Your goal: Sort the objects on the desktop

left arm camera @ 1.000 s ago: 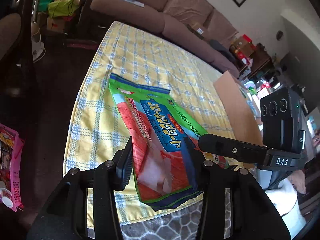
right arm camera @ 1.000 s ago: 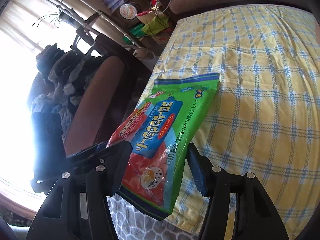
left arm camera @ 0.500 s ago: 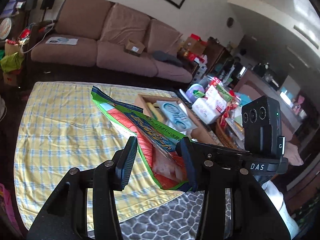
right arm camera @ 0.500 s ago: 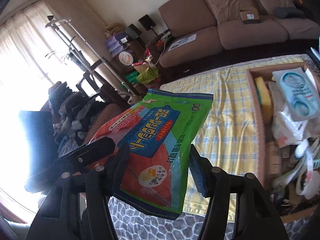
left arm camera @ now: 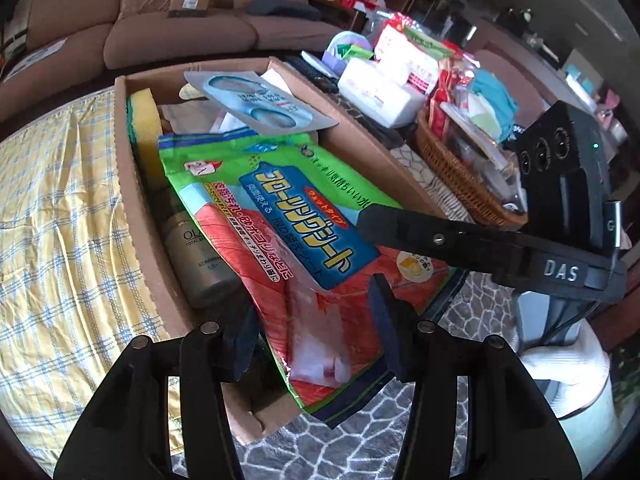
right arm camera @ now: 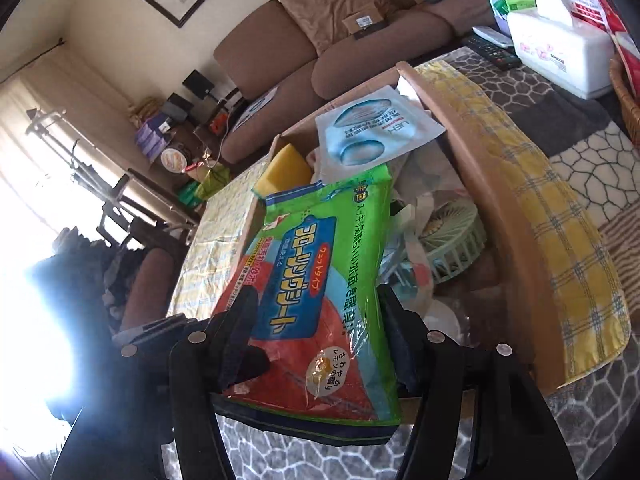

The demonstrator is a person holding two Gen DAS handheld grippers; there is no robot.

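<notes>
A green, blue and red wet-sheet pack [left arm camera: 288,216] is held by both grippers over the open cardboard box [left arm camera: 132,208]. My left gripper [left arm camera: 316,328] is shut on its near left part. My right gripper [right arm camera: 320,340] is shut on its near end in the right wrist view, where the pack [right arm camera: 320,280] slants down into the box [right arm camera: 500,216]. The right gripper's finger [left arm camera: 440,236] lies across the pack in the left wrist view. The box holds a yellow sponge [left arm camera: 142,120], a pale blue sachet [left arm camera: 260,104], a gold bottle [left arm camera: 200,256] and a green fan [right arm camera: 452,236].
A yellow checked cloth [left arm camera: 60,216] covers the table left of the box. A wicker basket [left arm camera: 460,176] full of packets, a white tissue pack [left arm camera: 380,92] and a remote [right arm camera: 492,52] stand to the right. A brown sofa [left arm camera: 180,20] is behind.
Both grippers lifted the pack off the yellow cloth and carried it right, over the cardboard box. It now slants down into the box.
</notes>
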